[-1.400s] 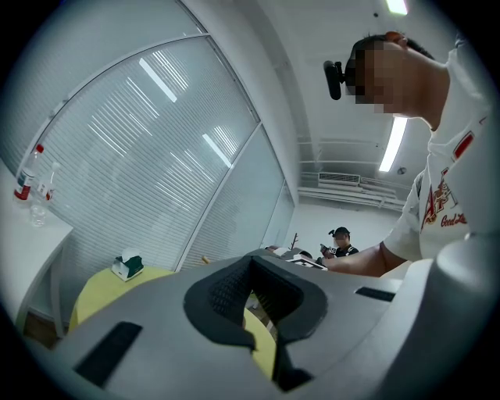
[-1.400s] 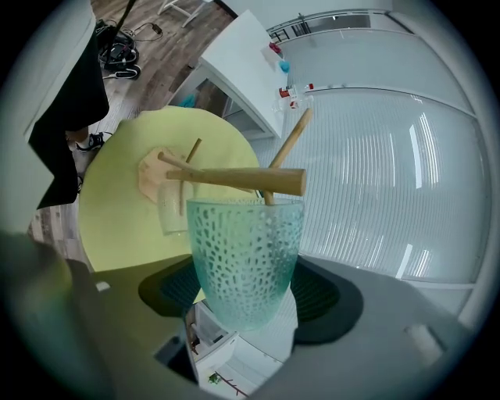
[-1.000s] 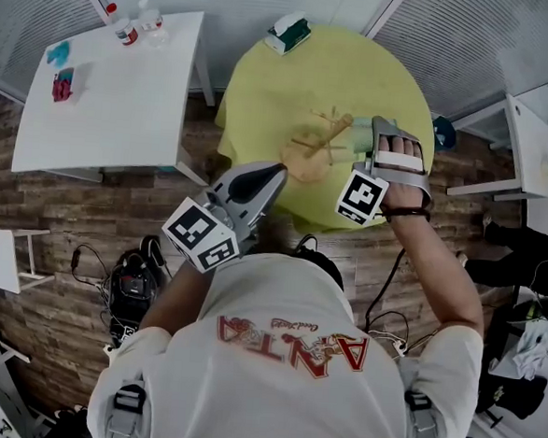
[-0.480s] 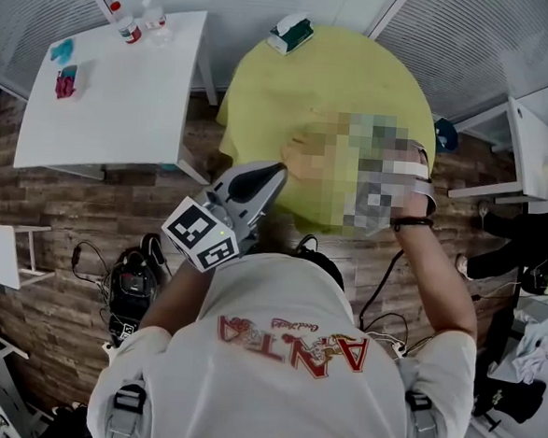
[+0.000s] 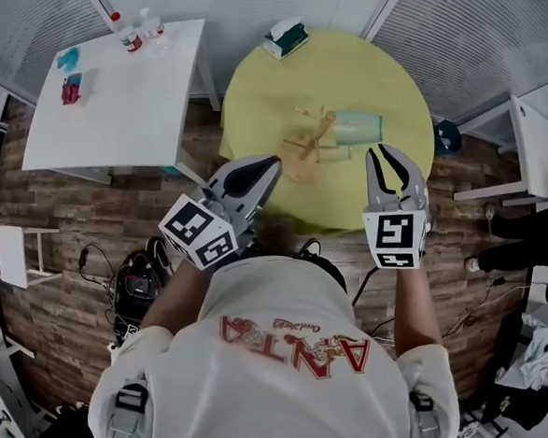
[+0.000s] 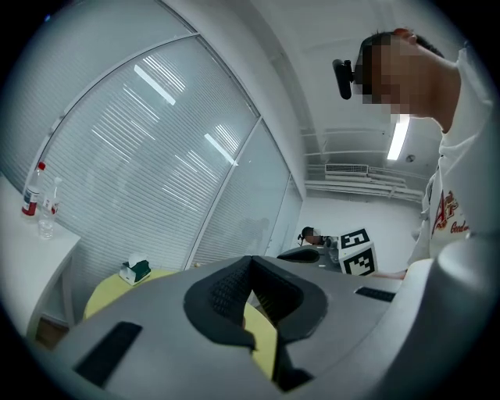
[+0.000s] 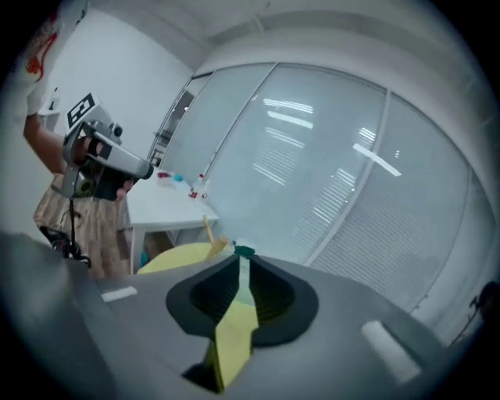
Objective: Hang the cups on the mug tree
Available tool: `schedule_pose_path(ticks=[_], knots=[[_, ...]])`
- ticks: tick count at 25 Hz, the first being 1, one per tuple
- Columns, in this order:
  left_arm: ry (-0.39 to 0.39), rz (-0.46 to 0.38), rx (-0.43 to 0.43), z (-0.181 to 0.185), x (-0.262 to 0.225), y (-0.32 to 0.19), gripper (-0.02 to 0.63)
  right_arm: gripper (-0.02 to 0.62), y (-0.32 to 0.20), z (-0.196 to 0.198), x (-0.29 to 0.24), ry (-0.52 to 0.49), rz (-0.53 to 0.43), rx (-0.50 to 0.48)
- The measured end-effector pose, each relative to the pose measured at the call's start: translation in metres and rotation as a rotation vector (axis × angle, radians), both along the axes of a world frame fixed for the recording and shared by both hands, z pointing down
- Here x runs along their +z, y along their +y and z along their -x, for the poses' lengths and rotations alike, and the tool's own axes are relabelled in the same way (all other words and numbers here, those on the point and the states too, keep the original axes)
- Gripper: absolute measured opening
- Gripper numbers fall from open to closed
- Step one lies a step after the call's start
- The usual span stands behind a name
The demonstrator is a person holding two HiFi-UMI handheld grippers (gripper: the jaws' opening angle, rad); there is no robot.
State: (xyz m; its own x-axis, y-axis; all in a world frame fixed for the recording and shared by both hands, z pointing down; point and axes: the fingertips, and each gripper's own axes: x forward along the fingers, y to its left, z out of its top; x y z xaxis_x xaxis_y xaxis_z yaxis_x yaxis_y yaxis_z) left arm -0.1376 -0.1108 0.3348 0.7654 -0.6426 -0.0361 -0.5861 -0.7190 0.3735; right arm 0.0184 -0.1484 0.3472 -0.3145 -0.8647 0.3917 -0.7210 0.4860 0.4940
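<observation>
Hanging looks done: cup (image 5: pixel 357 127) on mug tree (image 5: pixel 309 150), right gripper (image 5: pixel 390 165) jaws empty, just narrowed, left gripper (image 5: pixel 268 166) closed empty; next, draw clear

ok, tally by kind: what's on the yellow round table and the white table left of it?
Yellow table:
mug tree: 1
cup, pale green, at the tree: 1 that I can make out
tissue box: 1
White table:
bottles: 2
small teal item: 1
small red item: 1
Total: 7
</observation>
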Motion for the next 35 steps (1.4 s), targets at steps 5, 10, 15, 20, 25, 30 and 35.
schedule_pose_path(ticks=[5, 10, 15, 20, 25, 30, 35], knots=[[-0.023, -0.030, -0.017, -0.017, -0.014, 0.004, 0.008, 0.002, 0.016, -0.020, -0.016, -0.264, -0.079, 0.023], [-0.072, -0.058, -0.041, -0.037, -0.025, 0.009, 0.008, 0.002, 0.027, -0.037, -0.033, -0.491, -0.096, -0.032], [-0.096, -0.083, -0.076, -0.052, -0.034, 0.013, 0.008, 0.002, 0.031, -0.057, -0.046, -0.599, -0.084, -0.079], [-0.104, -0.092, -0.117, -0.058, -0.038, 0.013, 0.008, 0.002, 0.032, -0.066, -0.051, -0.629, -0.080, -0.113], [-0.099, -0.087, -0.130, -0.067, -0.037, 0.015, 0.008, 0.002, 0.032, -0.069, -0.045, -0.617, -0.052, -0.137], [-0.088, -0.094, -0.134, -0.073, -0.034, 0.013, 0.008, 0.002, 0.032, -0.066, -0.037, -0.591, -0.026, -0.170], [-0.091, -0.093, -0.136, -0.074, -0.035, 0.010, 0.008, 0.001, 0.028, -0.067, -0.040, -0.593, -0.046, -0.166]])
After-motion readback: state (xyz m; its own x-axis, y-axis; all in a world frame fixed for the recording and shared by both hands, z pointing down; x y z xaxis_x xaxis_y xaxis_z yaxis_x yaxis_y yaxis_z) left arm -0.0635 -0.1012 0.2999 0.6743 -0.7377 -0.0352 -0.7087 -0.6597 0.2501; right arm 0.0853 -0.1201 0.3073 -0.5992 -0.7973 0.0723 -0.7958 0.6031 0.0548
